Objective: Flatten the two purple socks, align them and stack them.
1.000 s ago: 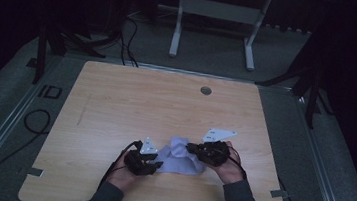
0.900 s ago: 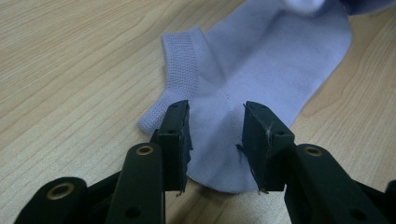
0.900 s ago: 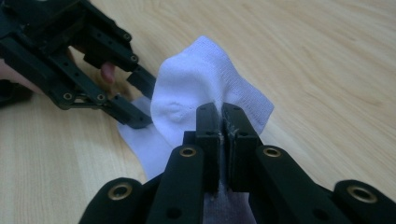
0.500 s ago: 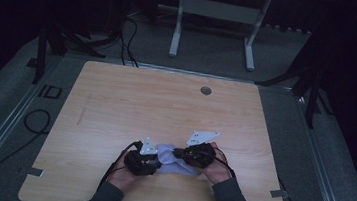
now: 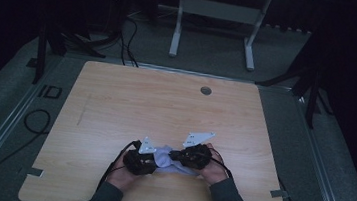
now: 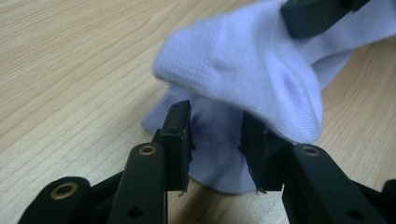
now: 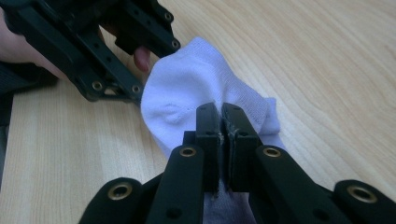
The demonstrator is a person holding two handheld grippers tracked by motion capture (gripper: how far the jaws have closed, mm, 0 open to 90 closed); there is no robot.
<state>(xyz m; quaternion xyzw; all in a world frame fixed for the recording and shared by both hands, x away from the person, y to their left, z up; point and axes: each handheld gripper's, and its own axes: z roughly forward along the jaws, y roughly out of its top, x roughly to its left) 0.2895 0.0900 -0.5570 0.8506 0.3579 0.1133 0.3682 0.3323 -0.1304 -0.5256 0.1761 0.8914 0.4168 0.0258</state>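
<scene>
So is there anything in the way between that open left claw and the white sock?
Nothing visible. The left gripper has its jaws apart with the sock lying directly between and ahead of them. The right gripper is shut on the sock's far part, off to the side.

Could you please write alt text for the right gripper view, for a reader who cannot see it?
The right gripper has its two black jaws pinched shut on a fold of a white sock lying on a light wooden table. The left gripper reaches the sock's far edge from the upper left.
</scene>
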